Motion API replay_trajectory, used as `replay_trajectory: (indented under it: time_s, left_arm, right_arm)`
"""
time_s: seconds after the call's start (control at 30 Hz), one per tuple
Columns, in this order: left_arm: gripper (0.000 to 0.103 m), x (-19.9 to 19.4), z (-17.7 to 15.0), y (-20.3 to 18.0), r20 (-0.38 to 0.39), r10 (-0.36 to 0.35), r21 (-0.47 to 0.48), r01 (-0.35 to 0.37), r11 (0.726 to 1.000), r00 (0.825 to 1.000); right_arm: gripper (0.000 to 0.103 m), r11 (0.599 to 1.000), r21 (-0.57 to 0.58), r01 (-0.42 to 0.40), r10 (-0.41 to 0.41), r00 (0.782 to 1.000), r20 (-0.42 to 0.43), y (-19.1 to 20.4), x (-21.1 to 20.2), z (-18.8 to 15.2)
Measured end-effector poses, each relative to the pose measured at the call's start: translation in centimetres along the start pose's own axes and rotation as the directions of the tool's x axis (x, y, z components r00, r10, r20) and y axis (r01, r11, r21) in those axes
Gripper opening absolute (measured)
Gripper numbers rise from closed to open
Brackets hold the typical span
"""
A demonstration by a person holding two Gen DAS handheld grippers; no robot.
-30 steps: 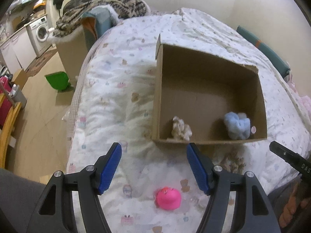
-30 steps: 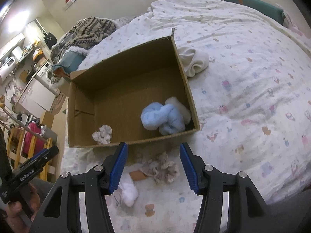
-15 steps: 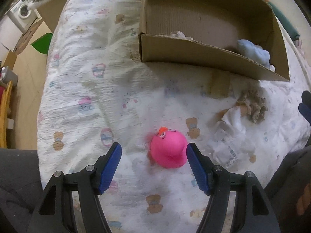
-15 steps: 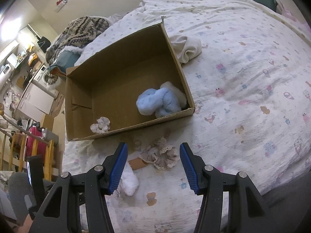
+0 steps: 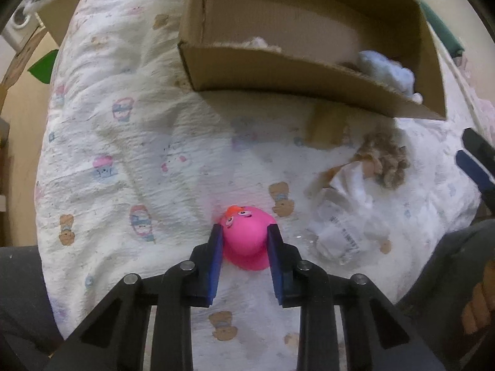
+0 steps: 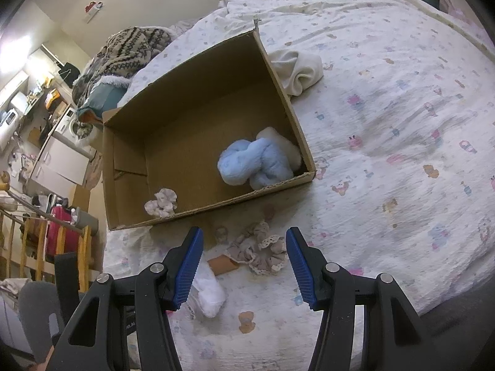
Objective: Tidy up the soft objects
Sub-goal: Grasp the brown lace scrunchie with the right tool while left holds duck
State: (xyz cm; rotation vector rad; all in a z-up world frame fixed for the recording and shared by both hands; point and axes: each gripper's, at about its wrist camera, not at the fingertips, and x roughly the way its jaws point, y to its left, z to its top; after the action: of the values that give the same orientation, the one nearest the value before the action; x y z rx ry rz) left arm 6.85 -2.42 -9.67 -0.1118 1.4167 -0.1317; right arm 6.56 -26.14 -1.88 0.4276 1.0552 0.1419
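Observation:
My left gripper is shut on a pink soft duck toy that lies on the printed bedspread. A cardboard box stands beyond it and holds a blue fluffy bundle and a small pale scrunchie. My right gripper is open and empty above a beige lace scrunchie, which lies on the bed in front of the box. The beige scrunchie also shows in the left wrist view.
A white item in clear plastic wrap and a brown tag lie beside the beige scrunchie. A cream cloth lies behind the box. A patterned blanket is at the bed's far end. The bed edge drops to the floor on the left.
My left gripper dropped toward the bed, came around the pink duck and closed on it. My right gripper shifted slightly over the beige scrunchie and stayed open.

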Motion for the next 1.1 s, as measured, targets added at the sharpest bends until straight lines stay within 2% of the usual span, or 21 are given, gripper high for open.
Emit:
replay_trajectory:
  time_s: [0.07, 0.13, 0.3, 0.4, 0.53, 0.67, 0.73, 0.87, 0.93, 1.03, 1.1]
  left_arm:
    - [0.025, -1.0, 0.0, -0.5, 0.027, -0.011, 0.003, 0.01, 1.0, 1.0]
    - [0.025, -2.1, 0.5, 0.6, 0.052, -0.017, 0.007, 0.017, 1.0, 0.999]
    - [0.025, -4.7, 0.7, 1.4, 0.157, 0.041, -0.006, -0.041, 0.999, 0.987]
    - [0.025, -5.6, 0.9, 2.0, 0.193, 0.052, -0.032, -0.047, 0.998, 0.98]
    - [0.025, -6.3, 1.2, 3.3, 0.218, 0.054, -0.07, -0.04, 0.997, 0.975]
    - [0.025, -6.6, 1.4, 3.6, 0.227, 0.049, -0.087, -0.03, 0.996, 0.973]
    - [0.025, -6.1, 1.6, 3.1, 0.226, 0.044, -0.09, -0.024, 0.996, 0.973]
    - [0.025, -5.9, 1.7, 3.0, 0.227, 0.037, -0.091, -0.017, 0.996, 0.973]
    - [0.025, -5.9, 1.7, 2.9, 0.228, 0.041, -0.088, -0.022, 0.996, 0.973]
    - [0.025, -5.7, 1.6, 2.9, 0.219, 0.041, -0.085, -0.023, 0.996, 0.975]
    - [0.025, -5.7, 1.6, 2.9, 0.217, 0.044, -0.081, -0.027, 0.996, 0.975]
  right_arm:
    - [0.058, 1.0, -0.003, 0.001, -0.001, 1.0, 0.002, 0.0, 0.0, 0.0]
    - [0.058, 1.0, -0.002, 0.002, -0.002, 1.0, 0.0, 0.0, 0.0, 0.0]
    - [0.058, 0.999, 0.037, -0.013, 0.013, 1.0, -0.005, -0.8, 0.0, 0.1]
    - [0.058, 0.995, 0.099, -0.026, 0.028, 0.999, -0.021, -2.0, 0.3, 0.2]
    - [0.058, 0.983, 0.181, -0.014, 0.027, 0.997, -0.07, -3.7, 1.5, 0.2]
    - [0.058, 0.979, 0.2, 0.027, 0.003, 0.989, -0.149, -4.3, 3.5, 0.0]
    - [0.058, 0.983, 0.185, 0.022, 0.015, 0.98, -0.198, -4.0, 5.0, 0.1]
    - [0.058, 0.995, 0.081, 0.055, -0.032, 0.965, -0.262, -2.1, 7.4, 0.1]
    - [0.058, 0.997, 0.04, 0.07, -0.055, 0.95, -0.306, -1.4, 8.9, -0.2]
    - [0.058, 0.991, -0.035, 0.126, -0.13, 0.933, -0.334, -0.7, 10.5, -0.8]
    - [0.058, 0.988, -0.066, 0.14, -0.153, 0.932, -0.329, -0.5, 10.8, -0.8]
